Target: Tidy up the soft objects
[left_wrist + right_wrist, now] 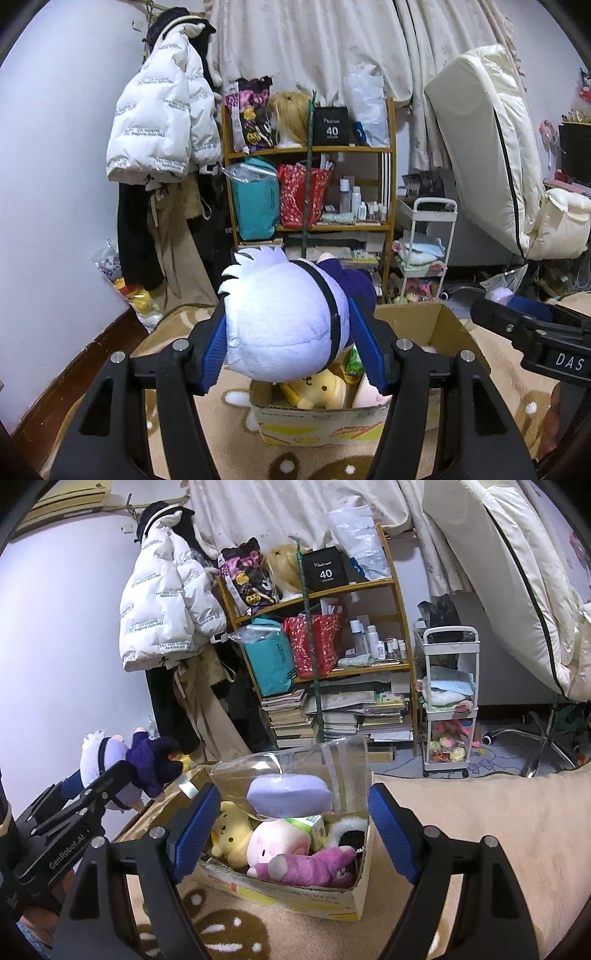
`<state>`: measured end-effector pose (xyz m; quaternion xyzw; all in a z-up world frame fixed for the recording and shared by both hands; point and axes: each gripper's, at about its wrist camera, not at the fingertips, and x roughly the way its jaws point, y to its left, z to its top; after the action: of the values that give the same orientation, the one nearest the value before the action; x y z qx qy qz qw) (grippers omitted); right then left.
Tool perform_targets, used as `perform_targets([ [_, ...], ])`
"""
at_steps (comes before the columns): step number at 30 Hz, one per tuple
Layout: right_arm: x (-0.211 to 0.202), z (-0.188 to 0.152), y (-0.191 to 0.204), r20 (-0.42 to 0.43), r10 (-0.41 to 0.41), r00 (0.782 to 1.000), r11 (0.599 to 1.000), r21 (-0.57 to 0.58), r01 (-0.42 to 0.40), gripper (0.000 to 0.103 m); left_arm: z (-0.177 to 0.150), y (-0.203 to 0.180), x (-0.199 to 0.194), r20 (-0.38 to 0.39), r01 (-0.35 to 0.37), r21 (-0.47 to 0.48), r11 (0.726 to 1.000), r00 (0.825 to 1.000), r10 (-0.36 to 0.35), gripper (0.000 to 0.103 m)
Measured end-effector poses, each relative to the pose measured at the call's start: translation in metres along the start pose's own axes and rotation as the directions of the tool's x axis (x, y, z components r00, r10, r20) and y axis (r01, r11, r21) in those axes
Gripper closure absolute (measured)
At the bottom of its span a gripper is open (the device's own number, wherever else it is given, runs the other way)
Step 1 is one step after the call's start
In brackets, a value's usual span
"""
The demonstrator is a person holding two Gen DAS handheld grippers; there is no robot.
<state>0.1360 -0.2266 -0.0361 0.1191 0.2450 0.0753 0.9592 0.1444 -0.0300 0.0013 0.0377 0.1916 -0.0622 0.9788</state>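
Note:
My left gripper (291, 350) is shut on a white-haired plush doll (284, 317) in dark purple clothes and holds it by the head above the near left corner of a cardboard box (317, 424). The doll also shows at the left of the right wrist view (122, 764). My right gripper (291, 827) is open and empty just above the box (295, 897). The box holds a yellow plush (231, 834), a pink-white plush (279, 840), a magenta plush (314, 867) and a lilac cushion in a clear bag (290, 794).
The box stands on a beige patterned rug (461, 830). Behind it are a wooden shelf (325, 635) with bags and books, hanging coats (166, 602), a white trolley (450, 701) and a folded mattress (491, 147). A bag of toys (125, 288) lies by the wall.

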Motion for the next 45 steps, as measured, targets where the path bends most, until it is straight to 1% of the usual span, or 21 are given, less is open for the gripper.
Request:
perform_targets([
  [7,0.021,-0.011,0.001,-0.03,0.0,1.0,1.0,-0.019,-0.001,0.017,-0.015,-0.014,0.018,-0.075,0.034,0.035,0.999,0.997,-0.031,0.042],
  [8,0.023,-0.012,0.001,-0.034,-0.004,0.999,1.0,-0.026,0.003,0.017,-0.017,-0.016,0.022,-0.09,0.035,0.04,0.999,0.995,-0.031,0.042],
  [9,0.027,-0.013,0.001,-0.042,-0.008,0.999,0.999,-0.031,0.007,0.02,-0.02,-0.017,0.025,-0.102,0.036,0.045,0.998,0.994,-0.031,0.042],
  [10,0.03,-0.014,0.0,-0.048,-0.007,0.999,1.0,-0.031,0.006,0.022,-0.023,-0.019,0.028,-0.116,0.037,0.05,0.998,0.993,-0.031,0.042],
  [13,0.037,-0.017,-0.005,-0.066,0.002,0.998,1.0,-0.007,-0.002,0.022,-0.028,-0.021,0.036,-0.152,0.045,0.051,0.998,0.988,-0.037,0.041],
  [17,0.041,-0.021,-0.011,-0.092,0.007,0.996,1.0,0.006,-0.007,0.022,-0.032,-0.022,0.041,-0.179,0.047,0.059,0.997,0.983,-0.035,0.041],
  [19,0.041,-0.023,-0.013,-0.096,0.003,0.995,1.0,0.017,-0.001,0.022,-0.032,-0.022,0.041,-0.173,0.034,0.064,0.997,0.985,-0.023,0.039],
  [20,0.04,-0.024,-0.014,-0.097,0.003,0.995,1.0,0.023,-0.001,0.022,-0.032,-0.021,0.039,-0.169,0.029,0.065,0.997,0.985,-0.018,0.033],
  [22,0.038,-0.025,-0.015,-0.101,0.005,0.995,0.999,0.037,-0.001,0.022,-0.03,-0.019,0.035,-0.157,0.022,0.063,0.998,0.987,-0.012,0.029],
  [27,0.024,-0.023,-0.015,-0.087,-0.003,0.996,1.0,0.025,0.005,0.021,-0.024,-0.013,0.021,-0.146,0.001,0.061,0.998,0.989,0.008,0.026],
  [28,0.02,-0.022,-0.014,-0.081,-0.006,0.997,1.0,0.025,0.008,0.021,-0.023,-0.011,0.018,-0.146,-0.003,0.062,0.998,0.989,0.012,0.023],
  [29,0.016,-0.021,-0.014,-0.076,-0.009,0.997,1.0,0.026,0.011,0.019,-0.022,-0.009,0.013,-0.143,-0.008,0.061,0.998,0.99,0.017,0.021],
  [30,0.012,-0.02,-0.014,-0.07,-0.011,0.997,1.0,0.029,0.013,0.014,-0.02,-0.008,0.008,-0.138,-0.015,0.062,0.998,0.99,0.023,0.02],
  [31,0.006,-0.019,-0.014,-0.063,-0.015,0.998,0.999,0.033,0.018,0.011,-0.018,-0.005,0.0,-0.128,-0.021,0.062,0.998,0.991,0.029,0.019],
  [33,-0.007,-0.017,-0.014,-0.037,-0.033,0.999,0.998,0.043,0.035,0.001,-0.015,-0.002,-0.011,-0.115,-0.032,0.062,0.998,0.993,0.039,0.014],
  [35,-0.018,-0.016,-0.015,-0.017,-0.047,0.999,0.998,0.048,0.048,0.0,-0.013,0.002,-0.024,-0.101,-0.046,0.053,0.998,0.994,0.051,0.008],
  [40,-0.045,-0.009,-0.011,0.013,-0.044,0.999,0.999,0.031,0.043,0.0,-0.007,0.014,-0.055,-0.086,-0.053,0.02,0.998,0.995,0.054,0.008],
  [43,-0.067,-0.004,-0.002,0.047,-0.051,0.998,0.999,-0.012,0.052,0.0,-0.002,0.018,-0.073,-0.069,-0.063,0.026,0.998,0.996,0.064,0.007],
  [45,-0.08,-0.001,0.004,0.063,-0.049,0.997,0.998,-0.033,0.051,0.0,0.002,0.019,-0.088,-0.054,-0.076,0.034,0.997,0.995,0.078,0.004],
])
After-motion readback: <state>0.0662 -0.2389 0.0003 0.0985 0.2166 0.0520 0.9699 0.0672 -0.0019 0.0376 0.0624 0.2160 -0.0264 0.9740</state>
